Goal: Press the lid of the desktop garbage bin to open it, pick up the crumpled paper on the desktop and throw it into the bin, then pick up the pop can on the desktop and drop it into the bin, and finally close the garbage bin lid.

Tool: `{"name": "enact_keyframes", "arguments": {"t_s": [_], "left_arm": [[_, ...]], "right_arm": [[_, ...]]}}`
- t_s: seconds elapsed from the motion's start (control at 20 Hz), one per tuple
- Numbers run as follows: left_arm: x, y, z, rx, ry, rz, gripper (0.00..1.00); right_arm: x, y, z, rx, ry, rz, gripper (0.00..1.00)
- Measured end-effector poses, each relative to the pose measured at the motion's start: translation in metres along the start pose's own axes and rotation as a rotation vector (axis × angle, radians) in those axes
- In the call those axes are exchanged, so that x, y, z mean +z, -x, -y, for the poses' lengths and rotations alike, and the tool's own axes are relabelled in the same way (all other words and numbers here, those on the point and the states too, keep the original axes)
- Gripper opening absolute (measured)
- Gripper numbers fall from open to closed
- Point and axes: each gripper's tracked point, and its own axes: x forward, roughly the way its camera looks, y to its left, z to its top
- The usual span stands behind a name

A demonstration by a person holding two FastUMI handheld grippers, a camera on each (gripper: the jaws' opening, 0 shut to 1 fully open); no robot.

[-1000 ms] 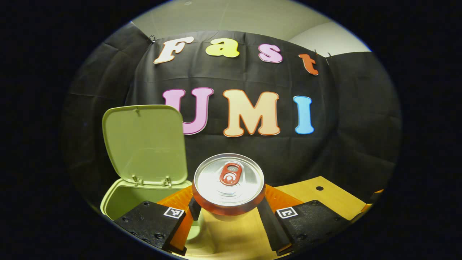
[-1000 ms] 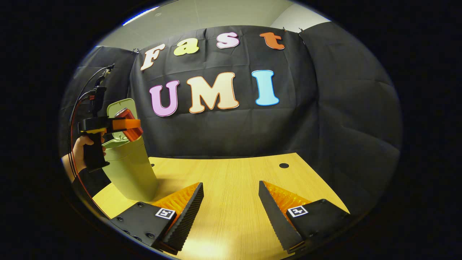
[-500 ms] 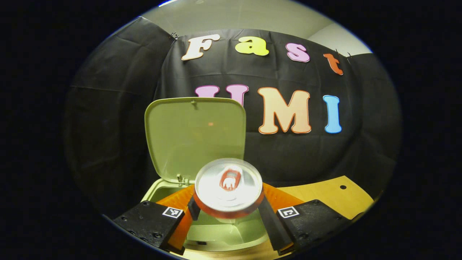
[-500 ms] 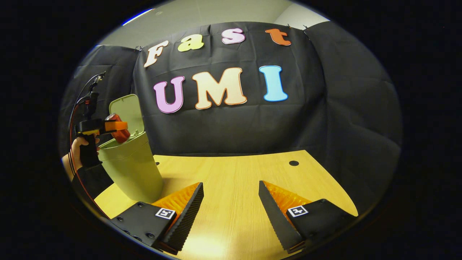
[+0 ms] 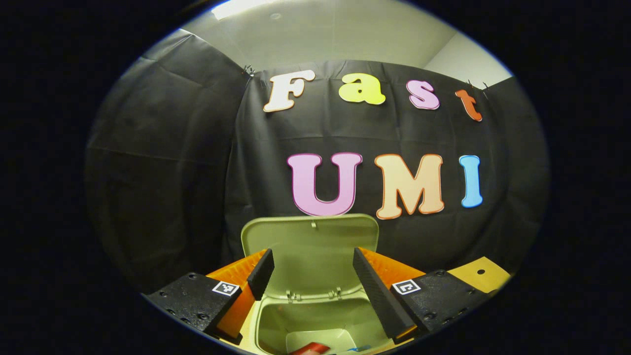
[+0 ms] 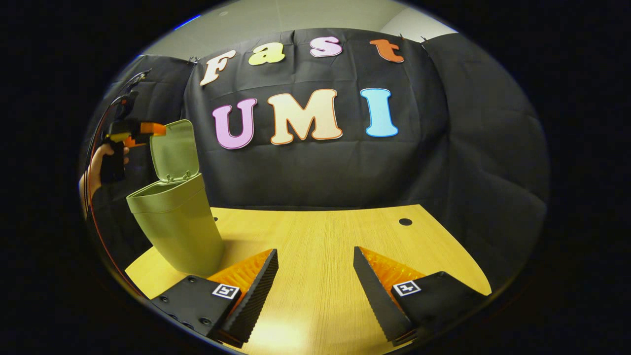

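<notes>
Left tool [image 5: 308, 278]: fingers spread apart, nothing between them, held above the open bin [image 5: 315, 320]. Seen in the right gripper view, this tool [image 6: 140, 129] sits high at the top edge of the raised lid [image 6: 173, 150], gripped by a hand [image 6: 101, 160].

Right tool [image 6: 315, 276]: fingers spread apart, empty, low over the front edge of the counter [image 6: 315, 231], well apart from the bin [image 6: 172, 227].

Can [image 5: 310, 349]: a red piece lies on the bin floor in the left gripper view; judged to be the can, already dropped. The paper cannot be made out with certainty.

Bin stands at the counter's left edge. The lid [image 5: 310, 251] stands upright on its hinge at the bin's far side, directly ahead of the left tool and between its fingers in that view.

Judgement: only the lid closing remains. The left tool is much the nearer. The lid must swing forward and down toward the tool, so the push should come from behind or above its top edge. Room above the bin is open; the cloth wall lies close behind the lid.
</notes>
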Motion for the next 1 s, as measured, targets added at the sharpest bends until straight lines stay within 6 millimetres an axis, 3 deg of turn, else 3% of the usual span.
{"name": "enact_keyframes", "arguments": {"t_s": [0.15, 0.35, 0.5, 0.7, 1.0], "left_arm": [[0.029, -0.027, 0.001, -0.035, 0.038, 0.056, 0.96], [0.011, -0.061, -0.014, -0.021, 0.051, -0.066, 0.96], [0.004, -0.068, -0.018, -0.013, 0.035, -0.118, 0.92], [0.001, -0.056, -0.011, -0.028, 0.020, -0.130, 0.92], [-0.016, 0.002, 0.000, -0.028, 0.028, -0.139, 0.92]], "right_arm": [[-0.005, 0.002, -0.001, -0.025, -0.014, 0.000, 0.97], [-0.012, 0.006, 0.004, -0.069, -0.042, -0.002, 0.97], [-0.018, 0.011, 0.011, -0.102, -0.067, -0.009, 0.96], [-0.025, 0.014, 0.015, -0.106, -0.072, -0.018, 0.96], [-0.030, 0.011, 0.015, -0.048, -0.049, -0.041, 0.96]]}}
